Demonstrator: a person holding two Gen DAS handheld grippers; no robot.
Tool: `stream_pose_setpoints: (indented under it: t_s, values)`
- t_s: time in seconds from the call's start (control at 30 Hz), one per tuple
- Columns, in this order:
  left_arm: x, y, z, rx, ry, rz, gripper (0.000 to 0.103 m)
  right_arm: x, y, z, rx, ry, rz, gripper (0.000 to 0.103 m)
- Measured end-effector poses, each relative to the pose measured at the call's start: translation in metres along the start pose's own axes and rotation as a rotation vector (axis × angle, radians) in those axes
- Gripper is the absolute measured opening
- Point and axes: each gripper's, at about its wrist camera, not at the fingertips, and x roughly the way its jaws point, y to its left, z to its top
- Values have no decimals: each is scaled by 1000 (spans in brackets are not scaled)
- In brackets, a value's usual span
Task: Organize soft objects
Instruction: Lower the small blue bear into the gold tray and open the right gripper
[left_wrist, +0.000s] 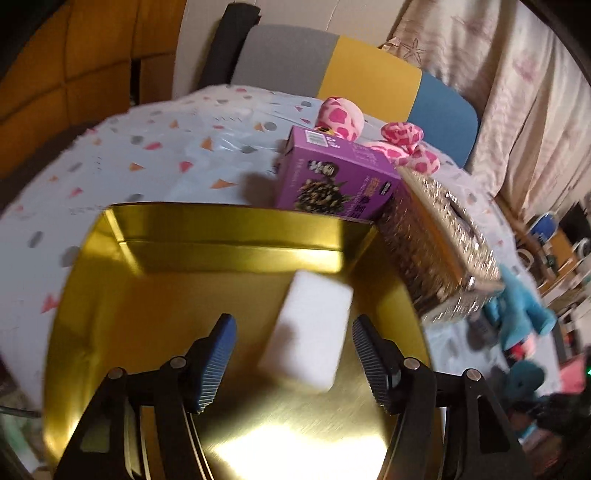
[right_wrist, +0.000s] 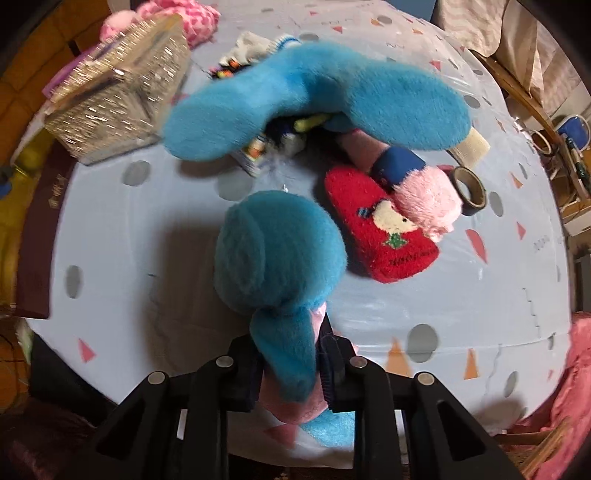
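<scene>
Worktop (right_wrist: 118, 295) with a pale blue cloth printed with triangles and dots carries everything. Gold tin (left_wrist: 147, 295), largest item, sits at the near edge under the left tongs (left_wrist: 291, 354); a white sponge block (left_wrist: 314, 325) lies tilted inside it, between the spread fingers but touching neither. Left tongs apart, holding nothing. Glittery box (left_wrist: 436, 251) sits against the tin's right wall, purple carton (left_wrist: 332, 177) touching the tin's far right corner; both block that side. Pink spotted plush (left_wrist: 340, 118) behind the carton toward the far edge. Open cloth left of the tin and out to the far left edge.

Blue plush toy (right_wrist: 280, 251) hangs from the right tongs (right_wrist: 288, 373), clamped on its lower limb over the near edge; its other limbs (right_wrist: 325, 96) spread across mid-worktop. Red sock (right_wrist: 384, 229) just right of the plush, pink-and-navy sock (right_wrist: 417, 181) lying over it, tape roll (right_wrist: 469, 188) beside it. Small clutter under the blue limbs, blurred. Bare cloth near left and near right.
</scene>
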Motion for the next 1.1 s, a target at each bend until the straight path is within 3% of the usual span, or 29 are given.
stream_pose_setpoints:
  t_s: [0.1,0.17,0.37,0.6,0.77,0.93,1.1]
  values:
    - [-11,1,-16,41,-17,63,71,-8,11,-3,9,-35,65,23]
    - [-17,1,-26,46,-28,92,83,-14,21,-3,16,-60,112,23]
    - [-41,-3,-36,27,-114,158,92,-36,55,5,14,-149,275,23]
    - [-60,3,-38,-1,-163,199,95,-60,113,30,-15,-220,493,23]
    - [-61,6,-45,-6,-160,245,95,-63,158,54,-2,-215,624,23]
    - [-64,17,-52,-34,-166,254,95,-50,198,73,20,-166,652,23]
    - [-67,34,-54,-83,-162,243,95,-22,226,90,-3,-152,540,28]
